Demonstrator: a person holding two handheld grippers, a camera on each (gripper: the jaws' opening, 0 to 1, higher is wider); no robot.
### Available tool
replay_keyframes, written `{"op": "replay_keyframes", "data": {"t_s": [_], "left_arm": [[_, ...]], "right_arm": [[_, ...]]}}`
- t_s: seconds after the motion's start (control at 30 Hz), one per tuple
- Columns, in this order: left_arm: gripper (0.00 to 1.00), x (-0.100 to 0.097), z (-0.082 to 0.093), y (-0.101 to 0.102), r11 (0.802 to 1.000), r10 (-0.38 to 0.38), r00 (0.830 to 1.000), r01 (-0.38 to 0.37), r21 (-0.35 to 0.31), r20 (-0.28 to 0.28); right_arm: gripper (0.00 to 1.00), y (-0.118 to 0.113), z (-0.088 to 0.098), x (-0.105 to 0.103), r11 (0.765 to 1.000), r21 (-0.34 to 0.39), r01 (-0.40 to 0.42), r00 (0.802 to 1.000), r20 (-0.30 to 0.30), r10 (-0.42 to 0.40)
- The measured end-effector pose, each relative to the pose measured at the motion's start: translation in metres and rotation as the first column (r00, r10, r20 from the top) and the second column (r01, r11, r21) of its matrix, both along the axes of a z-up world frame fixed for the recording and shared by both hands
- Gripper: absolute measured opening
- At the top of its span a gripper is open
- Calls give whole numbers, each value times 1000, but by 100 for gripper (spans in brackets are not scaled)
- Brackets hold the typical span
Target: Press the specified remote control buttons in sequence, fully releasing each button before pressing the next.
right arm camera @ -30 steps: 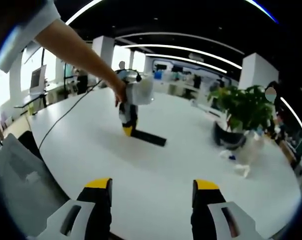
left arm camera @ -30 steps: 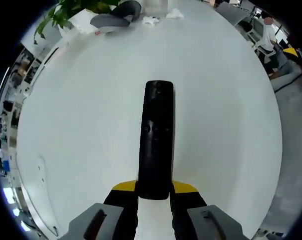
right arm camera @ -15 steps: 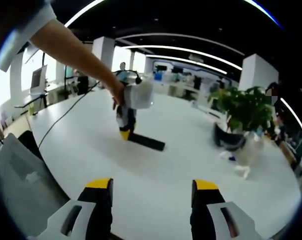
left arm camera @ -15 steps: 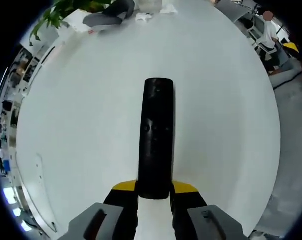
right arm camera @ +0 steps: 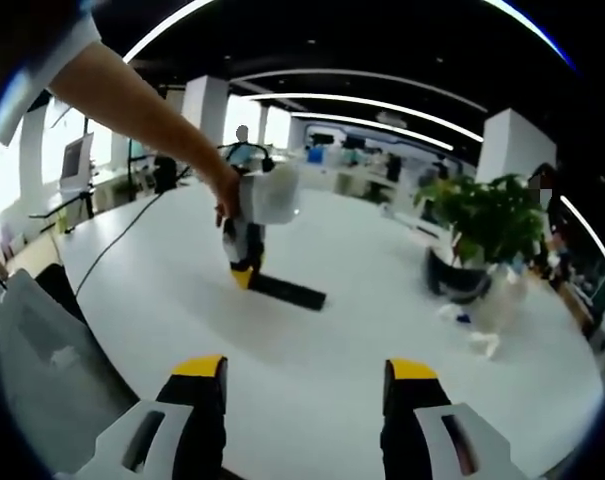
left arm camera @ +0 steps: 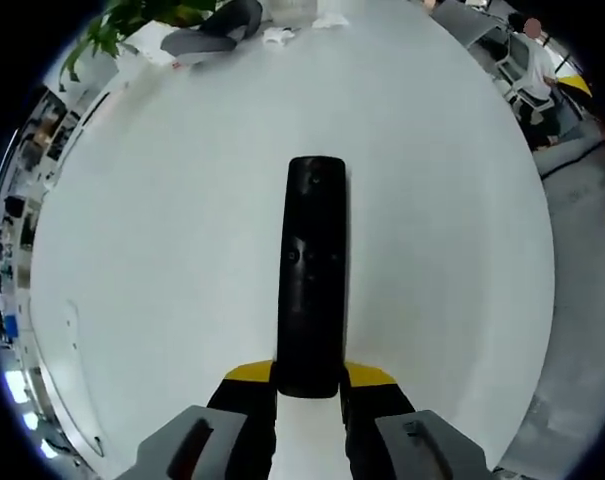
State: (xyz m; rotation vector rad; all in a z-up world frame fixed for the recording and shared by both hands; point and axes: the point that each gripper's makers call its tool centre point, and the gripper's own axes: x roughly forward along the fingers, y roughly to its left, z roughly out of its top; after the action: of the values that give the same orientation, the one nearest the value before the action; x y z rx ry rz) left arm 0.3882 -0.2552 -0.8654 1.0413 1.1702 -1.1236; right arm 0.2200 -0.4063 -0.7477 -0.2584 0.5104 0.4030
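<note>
A long black remote control (left arm camera: 312,270) points away from me above the white table (left arm camera: 162,220), its near end clamped between the yellow-tipped jaws of my left gripper (left arm camera: 309,385), which is shut on it. Small buttons show at its middle. In the right gripper view the same remote control (right arm camera: 287,292) lies low over the table (right arm camera: 362,340), with the left gripper (right arm camera: 244,272) held on its left end by a person's arm (right arm camera: 142,105). My right gripper (right arm camera: 307,372) is open, with nothing between its fingers, well short of the remote.
A potted plant (right arm camera: 482,225) and crumpled white paper (right arm camera: 482,340) sit at the table's far side, near a grey object (left arm camera: 217,30). A grey chair (right arm camera: 42,350) stands at the near left. The table's curved edge (left arm camera: 547,250) drops to the floor on the right.
In the right gripper view the left gripper and the remote have drifted slightly left and nearer. The grip on the remote is unchanged, and the right gripper stays open.
</note>
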Motion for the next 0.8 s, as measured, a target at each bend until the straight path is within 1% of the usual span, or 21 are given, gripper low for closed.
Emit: {"op": "replay_keyframes", "data": {"t_s": [0.17, 0.47, 0.57, 0.67, 0.8], "left_arm": [[23, -8, 0, 0, 1000, 14, 1000, -14, 7, -5], [23, -18, 1, 0, 1000, -6, 1000, 6, -12, -9], [23, -22, 0, 0, 1000, -12, 1000, 12, -14, -1], [23, -24, 0, 0, 1000, -4, 1000, 4, -23, -2], [23, -30, -1, -1, 1000, -15, 1000, 15, -21, 0]], "right_arm": [[61, 0, 0, 0, 1000, -5, -3, 1000, 4, 3], [60, 0, 0, 0, 1000, -3, -6, 1000, 1, 6], [60, 1, 0, 0, 1000, -5, -10, 1000, 2, 10], [59, 1, -1, 0, 1000, -5, -11, 1000, -1, 11], [59, 1, -2, 0, 1000, -13, -15, 1000, -2, 15]]}}
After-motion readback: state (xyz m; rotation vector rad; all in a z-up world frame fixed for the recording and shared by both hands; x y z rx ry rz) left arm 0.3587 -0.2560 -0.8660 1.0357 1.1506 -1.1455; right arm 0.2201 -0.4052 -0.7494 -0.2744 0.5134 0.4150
